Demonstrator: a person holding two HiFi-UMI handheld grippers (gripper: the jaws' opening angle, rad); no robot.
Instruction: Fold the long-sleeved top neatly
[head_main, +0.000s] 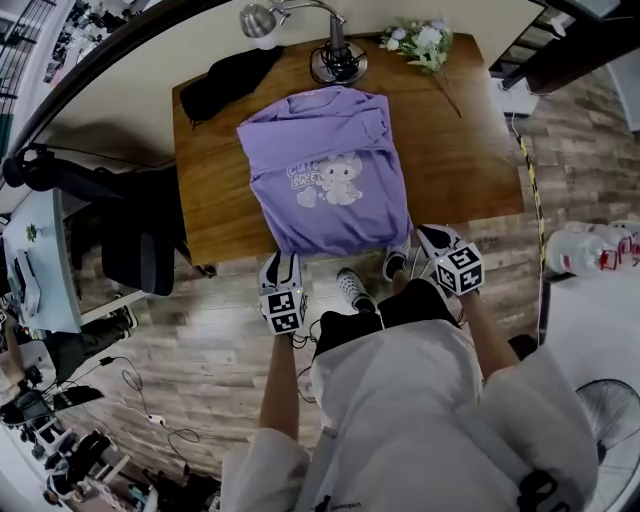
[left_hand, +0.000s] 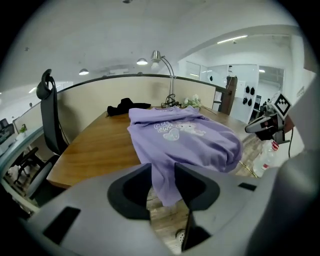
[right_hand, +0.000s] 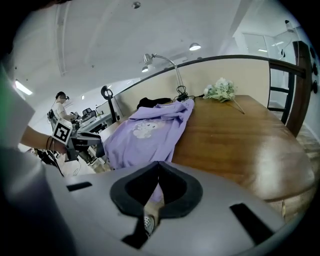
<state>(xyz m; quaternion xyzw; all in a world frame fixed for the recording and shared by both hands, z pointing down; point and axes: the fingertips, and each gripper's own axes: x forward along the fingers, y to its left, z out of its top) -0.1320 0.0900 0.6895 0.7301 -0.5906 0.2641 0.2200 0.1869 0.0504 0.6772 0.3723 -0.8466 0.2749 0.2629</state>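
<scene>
soft lilac long-sleeved top (head_main: 325, 180) lies on the glossy wooden table (head_main: 460, 150), hem drooping over its edge; left gripper (head_main: 282, 262) released, right gripper (head_main: 432, 238) clenched on nothing.

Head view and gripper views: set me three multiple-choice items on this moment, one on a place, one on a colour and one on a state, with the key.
1. Where is the black garment?
A. On the table's far left corner, as the head view shows it.
B. On the floor.
C. On a chair.

2. What colour is the top?
A. Green.
B. Purple.
C. White.

3. How do the right gripper's jaws stand?
A. Wide apart.
B. Clamped on a flower.
C. Shut together.

Key:
1 A, it lies on the wood at that corner.
2 B, the whole top is purple with a pale print.
3 C, the right gripper view shows the pads meeting with no gap.
</scene>
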